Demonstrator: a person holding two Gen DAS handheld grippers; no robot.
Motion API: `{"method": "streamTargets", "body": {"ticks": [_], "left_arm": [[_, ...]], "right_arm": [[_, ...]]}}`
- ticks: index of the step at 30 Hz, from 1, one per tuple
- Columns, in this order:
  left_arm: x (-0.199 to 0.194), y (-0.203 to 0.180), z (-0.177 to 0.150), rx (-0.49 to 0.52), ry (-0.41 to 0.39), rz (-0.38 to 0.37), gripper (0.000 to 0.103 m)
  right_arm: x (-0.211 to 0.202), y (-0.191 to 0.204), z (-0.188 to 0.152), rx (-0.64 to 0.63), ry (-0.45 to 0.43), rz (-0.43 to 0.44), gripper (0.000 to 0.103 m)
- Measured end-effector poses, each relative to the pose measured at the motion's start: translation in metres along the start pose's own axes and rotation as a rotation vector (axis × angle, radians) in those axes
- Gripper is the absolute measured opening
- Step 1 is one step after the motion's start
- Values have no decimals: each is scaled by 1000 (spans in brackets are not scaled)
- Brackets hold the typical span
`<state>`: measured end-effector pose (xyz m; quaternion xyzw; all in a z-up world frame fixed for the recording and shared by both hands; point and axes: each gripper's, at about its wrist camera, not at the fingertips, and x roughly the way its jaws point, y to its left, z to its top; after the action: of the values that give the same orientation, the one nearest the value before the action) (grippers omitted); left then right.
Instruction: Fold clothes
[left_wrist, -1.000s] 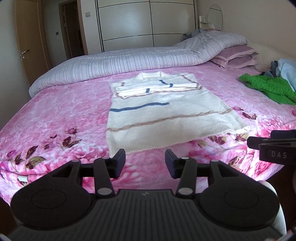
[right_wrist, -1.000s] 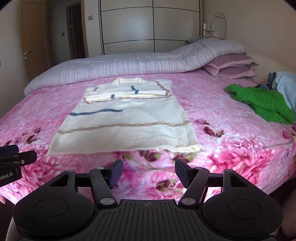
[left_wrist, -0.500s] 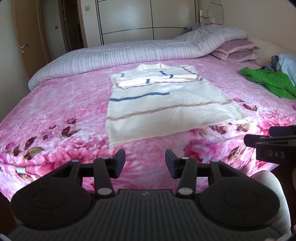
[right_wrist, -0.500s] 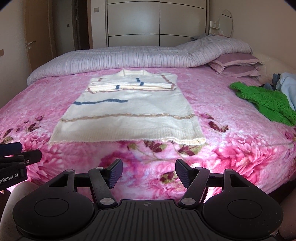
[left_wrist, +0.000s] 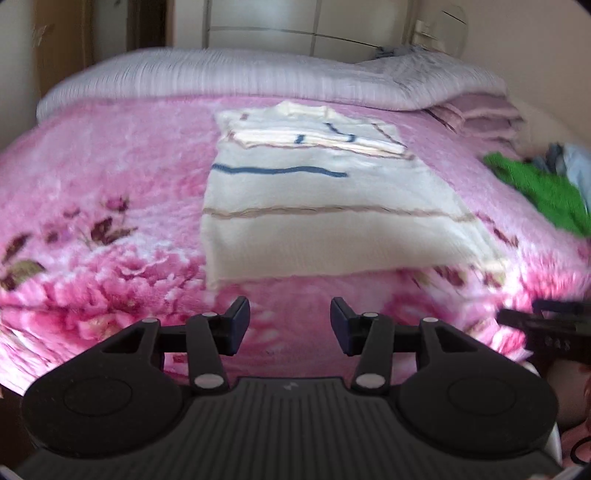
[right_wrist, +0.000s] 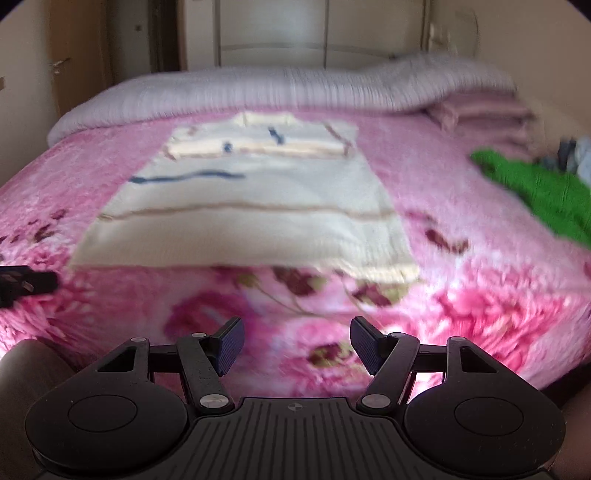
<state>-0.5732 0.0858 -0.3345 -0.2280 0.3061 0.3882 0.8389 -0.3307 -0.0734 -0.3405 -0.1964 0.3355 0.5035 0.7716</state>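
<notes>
- A cream sweater (left_wrist: 325, 218) lies flat on the pink flowered bedspread (left_wrist: 110, 177), collar end towards the headboard and its bottom hem towards the foot of the bed.
- Its sleeves look already folded in across the chest, forming a band near the collar; the body below that is one flat layer.
- The left claw (left_wrist: 290, 326) hangs over the foot edge of the bed with its two pads wide apart and nothing between them.
- The right claw (right_wrist: 295, 345) is the same: spread wide, empty, over the flowered edge of the bedspread.
- The thing that matters: the sweater lies straight ahead of both claws, its long axis running away from them, so the hem is the nearest edge and lies crosswise in front of them.
- From the left claw, the near left corner of the hem (left_wrist: 216, 282) sits just ahead and slightly to the left; neither pad touches it.
- From the right claw, the near right corner (right_wrist: 400, 271) is ahead and off to the right, with a strip of bedspread between.
- Each claw is nearer its own corner, so I'd guess the next move is for both to take the hem and carry it up towards the collar.
- A green knitted garment (right_wrist: 543, 192) lies well apart on the right side of the bed, by the pillows (left_wrist: 476, 114).
- Both views are smeared, so fine detail at the hem is hard to read.
</notes>
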Motion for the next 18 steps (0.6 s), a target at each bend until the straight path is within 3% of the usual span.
{"method": "streamTargets", "body": {"ticks": [4,9,18], "left_arm": [[26,46,15,-134,36,-22,44],[55,96,32,-331,78,-142,45],[118,128,47,-482,131,-285,45]], "right_arm": [[28,-51,3,106,59,37,67],[44,-118,26,231,54,162,67],[97,-219,53,591,88,377,67]]}}
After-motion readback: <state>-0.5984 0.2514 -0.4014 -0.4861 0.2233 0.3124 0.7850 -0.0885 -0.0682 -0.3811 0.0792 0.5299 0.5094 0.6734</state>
